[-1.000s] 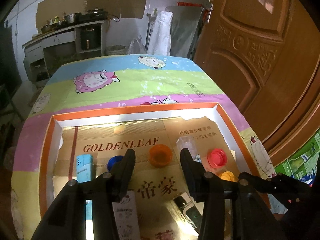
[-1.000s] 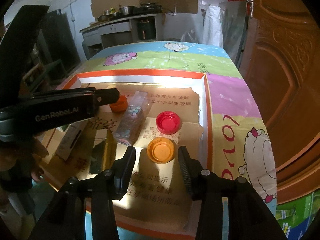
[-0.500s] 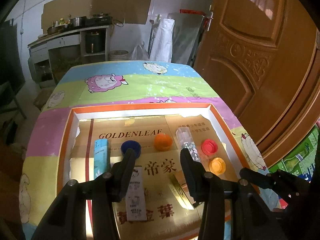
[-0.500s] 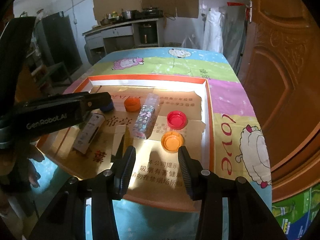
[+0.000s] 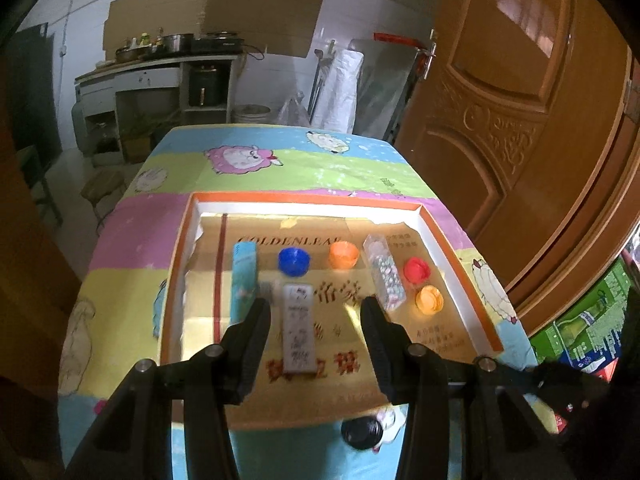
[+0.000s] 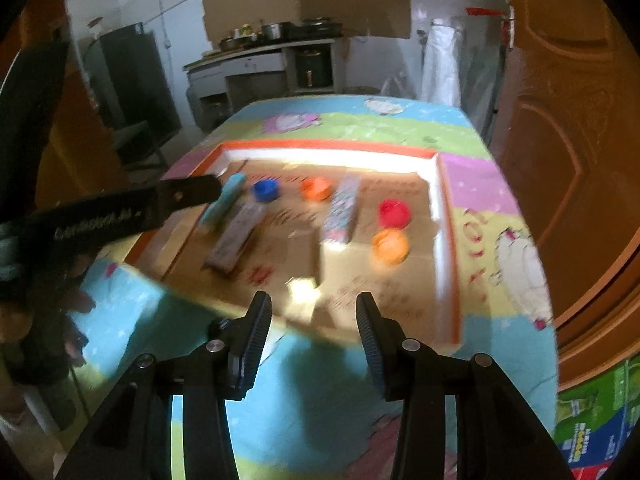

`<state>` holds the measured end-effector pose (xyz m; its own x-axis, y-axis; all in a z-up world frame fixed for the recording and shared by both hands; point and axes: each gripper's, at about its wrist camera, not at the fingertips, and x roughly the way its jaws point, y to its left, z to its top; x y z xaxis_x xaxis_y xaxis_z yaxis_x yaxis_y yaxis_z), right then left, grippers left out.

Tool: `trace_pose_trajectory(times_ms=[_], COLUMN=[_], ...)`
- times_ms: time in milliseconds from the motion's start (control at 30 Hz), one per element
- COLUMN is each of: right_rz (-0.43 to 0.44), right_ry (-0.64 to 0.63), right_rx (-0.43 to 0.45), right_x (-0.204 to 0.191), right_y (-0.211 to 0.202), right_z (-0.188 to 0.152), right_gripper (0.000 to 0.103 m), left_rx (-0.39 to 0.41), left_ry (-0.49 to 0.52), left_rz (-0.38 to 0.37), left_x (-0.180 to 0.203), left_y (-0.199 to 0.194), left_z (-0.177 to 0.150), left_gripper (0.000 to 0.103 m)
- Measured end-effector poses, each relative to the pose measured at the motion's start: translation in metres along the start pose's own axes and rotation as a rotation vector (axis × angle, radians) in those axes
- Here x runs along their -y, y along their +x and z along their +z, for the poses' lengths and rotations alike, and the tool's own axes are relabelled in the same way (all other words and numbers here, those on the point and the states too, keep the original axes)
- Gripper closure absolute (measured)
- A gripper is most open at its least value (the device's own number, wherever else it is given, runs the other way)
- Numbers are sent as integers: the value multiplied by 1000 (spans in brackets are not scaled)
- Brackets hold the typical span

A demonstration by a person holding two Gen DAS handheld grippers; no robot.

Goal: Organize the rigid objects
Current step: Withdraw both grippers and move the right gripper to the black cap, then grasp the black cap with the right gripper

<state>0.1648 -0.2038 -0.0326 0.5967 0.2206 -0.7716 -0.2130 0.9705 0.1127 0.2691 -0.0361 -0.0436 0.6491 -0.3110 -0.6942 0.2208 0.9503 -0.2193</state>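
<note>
Both grippers have pulled back and up from the tray since a second ago, so much more of the tabletop point(image 5: 120, 240) now shows, with its bright cloth of pink sheep. Back then the left gripper point(image 5: 316, 316) sat low over the tray, close to the caps. Now it hangs above the near part of the tray point(image 5: 460, 248). Its jaws are spread wide and hold nothing.

The right gripper point(image 6: 314, 316) hangs over the near edge of the tabletop, in front of the tray point(image 6: 442, 208). Its jaws are spread wide too, with nothing between them. Its view is blurry.

The tray is a flat box with an orange rim and a brown cardboard floor. All the things lie inside it.

A long blue box point(image 5: 244, 272) lies near the left side. Just beside it, nearer the middle, lies a white box point(image 5: 298, 328) with small pictures on it. It shows between the left gripper's jaws but is not touched. A clear box point(image 5: 384, 272) full of tiny colored bits lies toward the right side.

Four round caps lie in the tray. A blue cap point(image 5: 294, 261) and an orange cap point(image 5: 343, 254) sit side by side toward the back. A red cap point(image 5: 416, 270) sits to the right of the clear box. A yellow cap point(image 5: 429, 300) sits just in front of the red one, close to the right wall.

A small black round thing point(image 5: 362, 432) lies on the cloth in front of the tray.
</note>
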Motion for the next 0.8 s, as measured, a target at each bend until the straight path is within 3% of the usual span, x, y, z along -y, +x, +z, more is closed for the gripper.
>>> trace_pose_trajectory(times_ms=[267, 667, 800], right_rz=[89, 7, -4], right_ry=[-19, -63, -68], right_rx=[-63, -49, -46], right_x=[-41, -65, -67], right_y=[20, 49, 52], right_z=[-31, -30, -28], right_gripper=[57, 58, 58], left_rx=[7, -32, -40], left_ry=[-12, -53, -64], left_rz=[50, 68, 75], left_x=[-17, -44, -49], left_y=[-20, -26, -23], left_z=[-33, -72, -75], left_gripper=[56, 57, 66])
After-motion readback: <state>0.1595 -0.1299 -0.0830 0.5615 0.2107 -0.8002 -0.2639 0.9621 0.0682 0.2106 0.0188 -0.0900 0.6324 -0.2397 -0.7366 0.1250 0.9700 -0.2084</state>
